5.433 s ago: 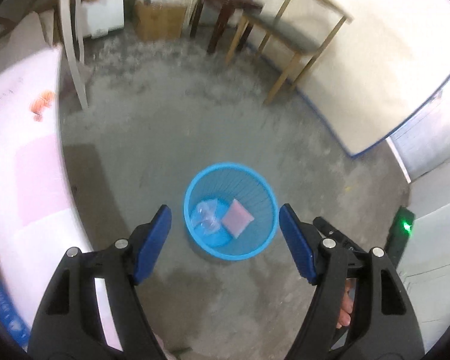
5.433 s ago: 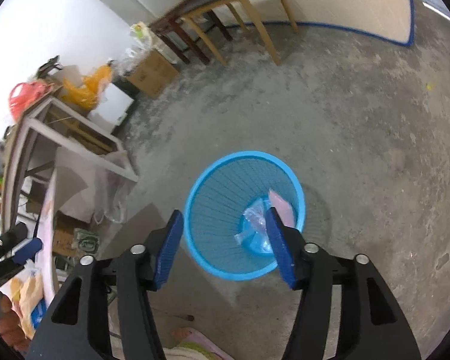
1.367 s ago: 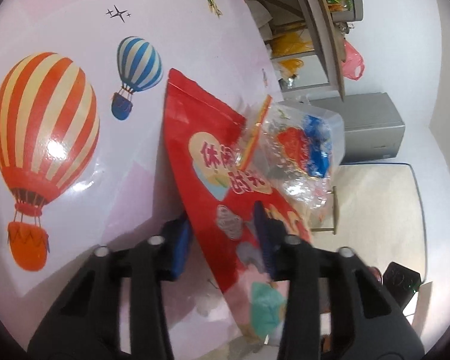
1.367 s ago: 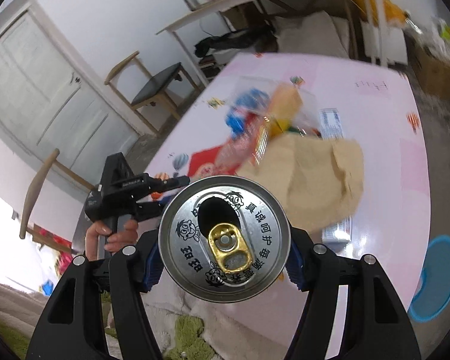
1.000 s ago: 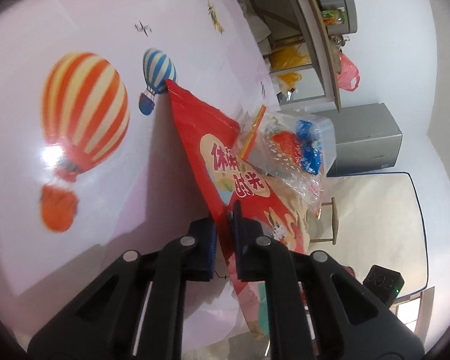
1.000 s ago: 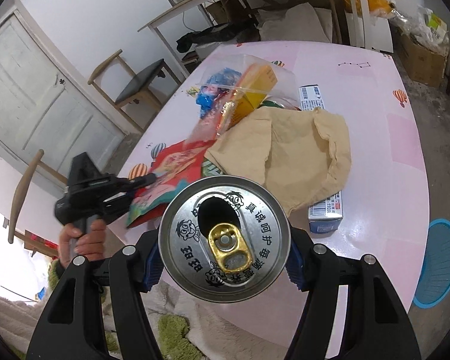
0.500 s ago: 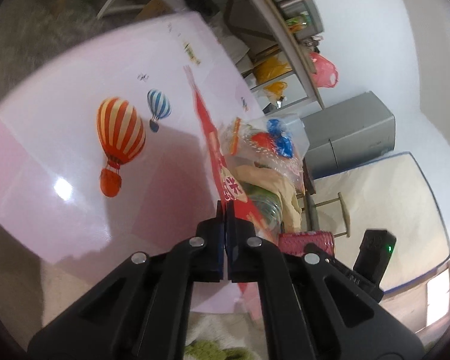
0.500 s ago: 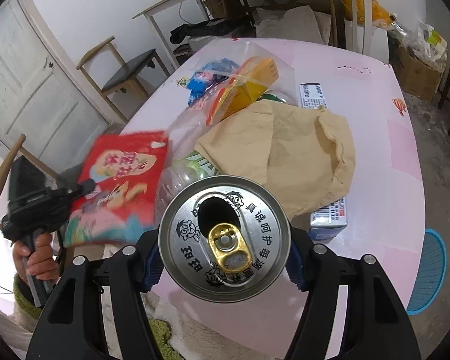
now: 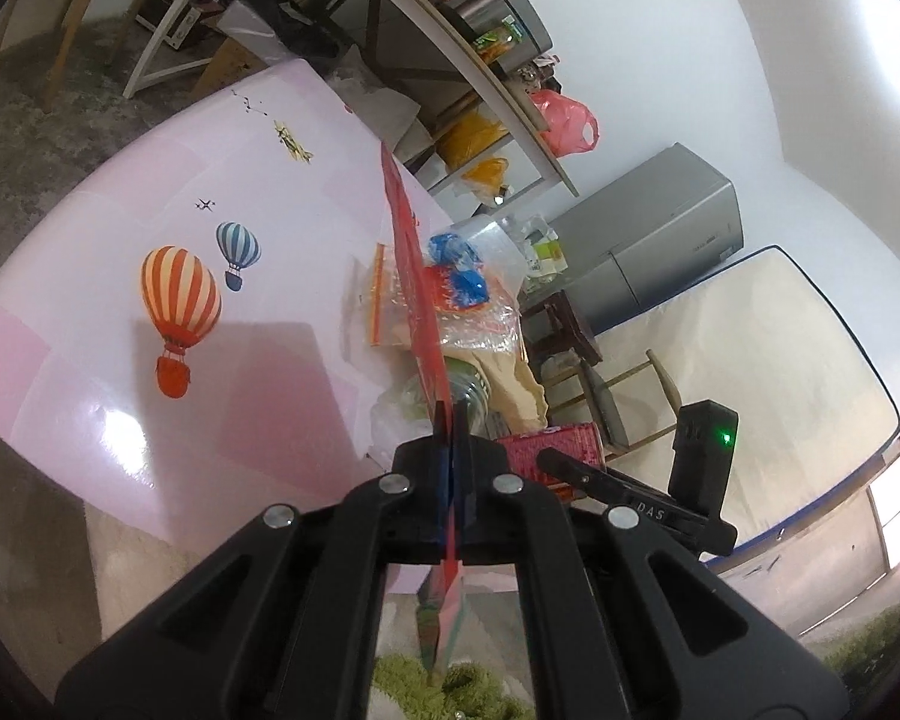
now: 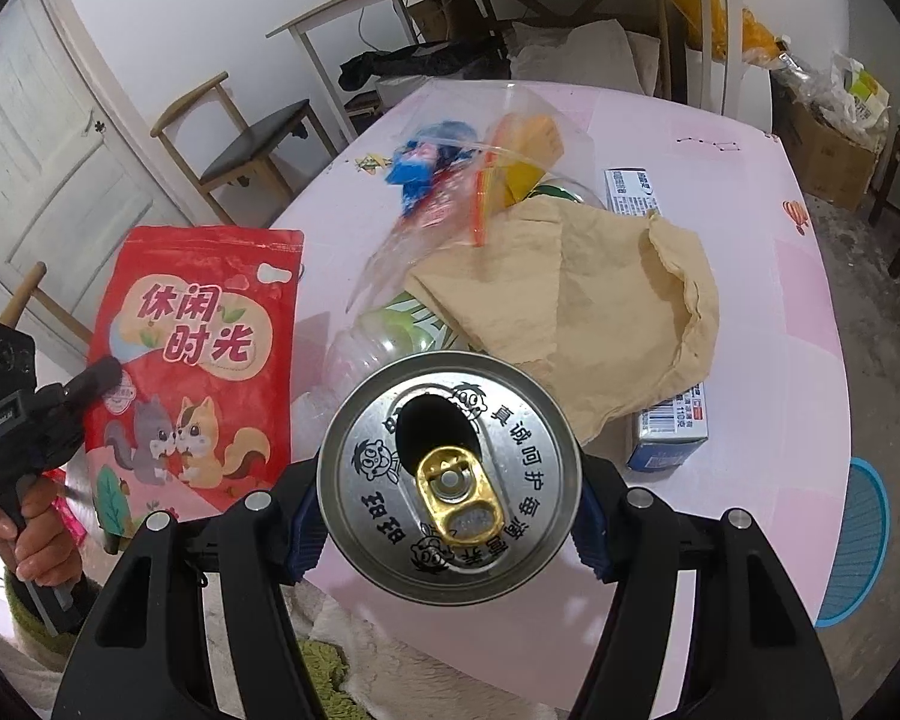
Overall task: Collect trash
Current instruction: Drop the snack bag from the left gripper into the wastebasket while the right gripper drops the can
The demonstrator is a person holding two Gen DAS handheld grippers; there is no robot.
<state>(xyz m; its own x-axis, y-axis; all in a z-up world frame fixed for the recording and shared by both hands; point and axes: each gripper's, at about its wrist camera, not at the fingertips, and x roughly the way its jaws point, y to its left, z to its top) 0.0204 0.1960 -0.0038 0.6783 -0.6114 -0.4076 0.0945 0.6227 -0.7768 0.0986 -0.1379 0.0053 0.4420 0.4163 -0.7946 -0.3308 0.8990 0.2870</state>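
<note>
The left gripper (image 9: 450, 420) is squeezed tight on a red snack bag (image 10: 195, 354). The bag hangs in the air past the table's edge, at nine o'clock from the can. The right gripper (image 10: 450, 480) hugs a silver can (image 10: 450, 474) by its sides, with the open top facing the camera. Behind the can on the pink table (image 10: 750, 180) lie a brown paper bag (image 10: 618, 300), a clear bag of wrappers (image 10: 468, 180) and a small box (image 10: 669, 420). A blue basket (image 10: 858, 546) sits on the floor at three o'clock.
</note>
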